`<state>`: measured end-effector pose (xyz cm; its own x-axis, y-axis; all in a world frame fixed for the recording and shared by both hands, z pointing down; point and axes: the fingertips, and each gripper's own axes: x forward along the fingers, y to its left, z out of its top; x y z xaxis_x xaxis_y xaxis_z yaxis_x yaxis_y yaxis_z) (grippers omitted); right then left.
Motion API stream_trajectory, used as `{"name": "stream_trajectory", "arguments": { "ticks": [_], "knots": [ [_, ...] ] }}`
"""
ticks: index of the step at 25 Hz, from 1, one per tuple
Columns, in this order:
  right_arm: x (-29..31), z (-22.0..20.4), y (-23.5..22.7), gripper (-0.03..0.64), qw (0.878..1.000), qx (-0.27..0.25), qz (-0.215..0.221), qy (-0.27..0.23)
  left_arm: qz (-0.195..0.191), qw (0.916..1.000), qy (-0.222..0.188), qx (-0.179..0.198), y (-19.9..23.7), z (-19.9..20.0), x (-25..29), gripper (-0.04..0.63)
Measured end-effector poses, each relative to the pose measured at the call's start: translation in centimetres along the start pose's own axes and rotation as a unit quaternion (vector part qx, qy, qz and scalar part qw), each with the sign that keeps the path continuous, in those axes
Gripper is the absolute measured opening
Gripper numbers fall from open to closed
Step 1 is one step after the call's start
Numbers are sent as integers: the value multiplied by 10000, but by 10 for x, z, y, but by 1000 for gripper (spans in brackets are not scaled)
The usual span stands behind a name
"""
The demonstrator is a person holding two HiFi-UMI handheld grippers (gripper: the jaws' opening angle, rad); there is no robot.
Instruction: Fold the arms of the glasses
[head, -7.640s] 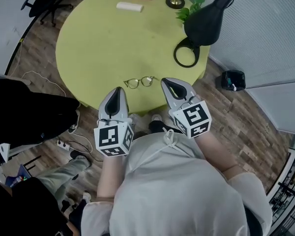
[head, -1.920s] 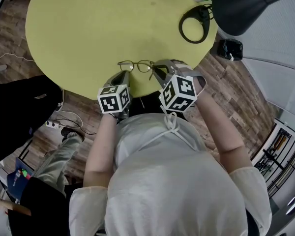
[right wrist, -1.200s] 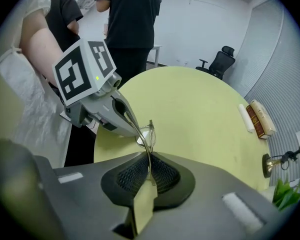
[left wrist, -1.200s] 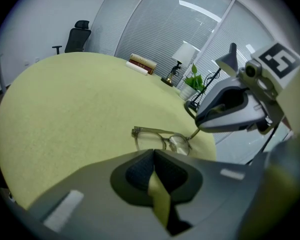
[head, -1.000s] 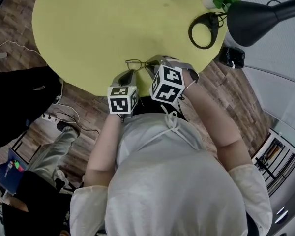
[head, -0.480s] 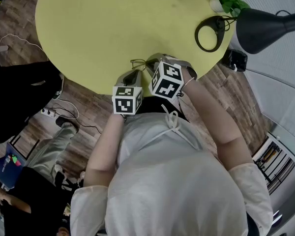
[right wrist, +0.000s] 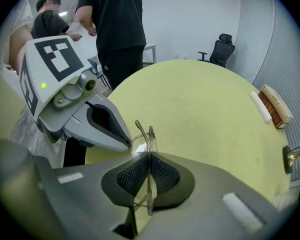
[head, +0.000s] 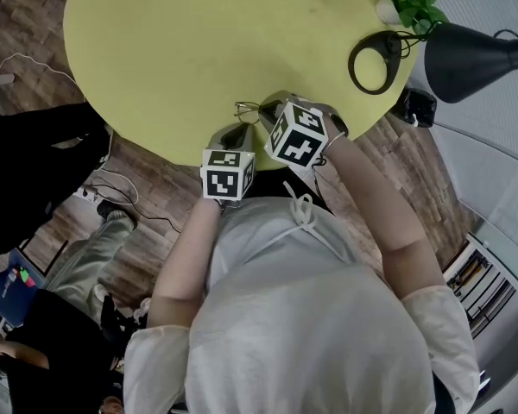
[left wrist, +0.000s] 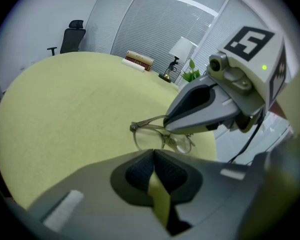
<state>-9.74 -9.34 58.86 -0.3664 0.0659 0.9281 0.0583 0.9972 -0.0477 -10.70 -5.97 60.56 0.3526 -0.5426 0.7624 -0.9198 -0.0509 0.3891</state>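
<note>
The right gripper [right wrist: 149, 156] pinches the thin glasses [right wrist: 143, 131] between its pads, mid-frame in the head view, over the round table's [head: 198, 50] near edge. The left gripper [left wrist: 154, 155] is closed on nothing. A hard sideways push could twist the frame loose and drop it floorward.

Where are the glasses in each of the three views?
Head view: glasses at the near edge of the table, a little left of centre.
Left gripper view: glasses at centre, just beyond the jaws.
Right gripper view: glasses at centre, edge-on, clamped in the right gripper.
Shared landmark: the round yellow-green table.
</note>
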Motion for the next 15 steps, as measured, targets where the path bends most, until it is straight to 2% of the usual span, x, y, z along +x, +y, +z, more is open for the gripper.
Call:
{"name": "stream_trajectory", "arguments": {
  "ticks": [6, 8, 11, 13, 15],
  "knots": [
    [4, 2, -1, 67, 10000, -78, -22, -21, -176, 9991, 197, -343, 5, 1, 1, 6],
    [1, 6, -1, 80, 9998, -31, -108, -187, -233, 9985, 219, -434, 6, 1, 1, 6],
    [-9, 11, 2, 146, 9987, -18, -189, -474, -259, 9980, 228, -521, 8, 2, 0, 6],
    [-20, 12, 4, 130, 9976, -44, -288, -620, -270, 9978, 237, -550, 8, 3, 0, 6],
    [-29, 10, 4, 61, 9969, -69, -438, -653, -284, 9977, 243, -570, 8, 3, 1, 6]
  ]
}}
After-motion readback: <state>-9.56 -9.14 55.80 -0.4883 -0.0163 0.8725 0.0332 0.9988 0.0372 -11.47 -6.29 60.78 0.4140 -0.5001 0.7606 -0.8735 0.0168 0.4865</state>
